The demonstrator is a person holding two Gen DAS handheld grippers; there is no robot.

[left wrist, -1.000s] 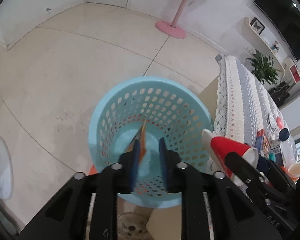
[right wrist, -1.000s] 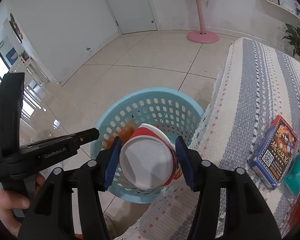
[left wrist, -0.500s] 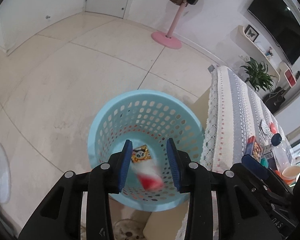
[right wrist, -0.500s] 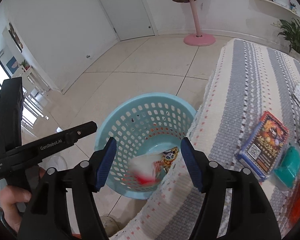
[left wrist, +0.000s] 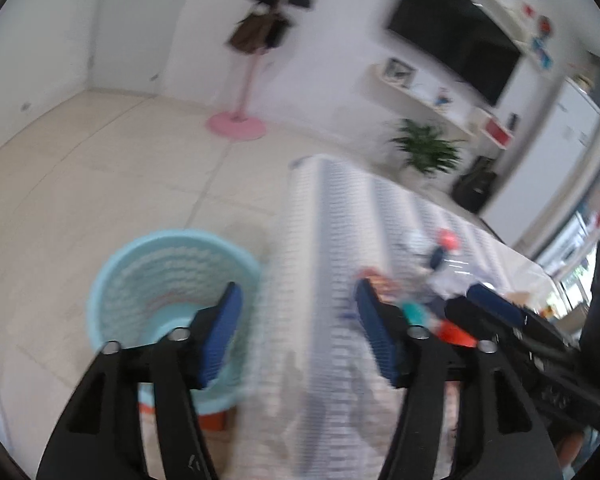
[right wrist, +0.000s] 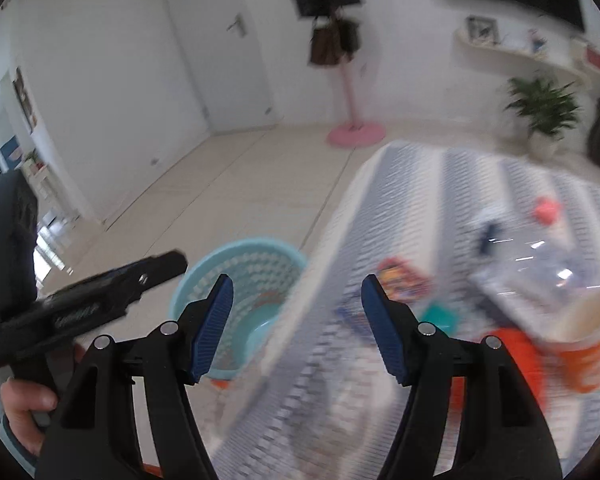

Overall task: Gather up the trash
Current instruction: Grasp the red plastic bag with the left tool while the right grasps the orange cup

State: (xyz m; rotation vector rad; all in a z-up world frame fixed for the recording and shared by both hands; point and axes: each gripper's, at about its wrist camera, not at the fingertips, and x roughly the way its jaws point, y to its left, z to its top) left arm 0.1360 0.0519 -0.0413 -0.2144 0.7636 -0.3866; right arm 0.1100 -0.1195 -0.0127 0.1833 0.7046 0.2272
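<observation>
We are seeing motion blur smearing the tabletop clutter, the basket contents staying unreadable, the orange cup being cut off at the frame's edge

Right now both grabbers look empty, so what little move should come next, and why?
Probably carry the right gripper a little further over the striped tablecloth toward the orange cup. Both grippers are open and hold nothing, with the left gripper also over the cloth edge. The blue basket sits on the floor beside the table, so the cup looks like nearby trash.
</observation>
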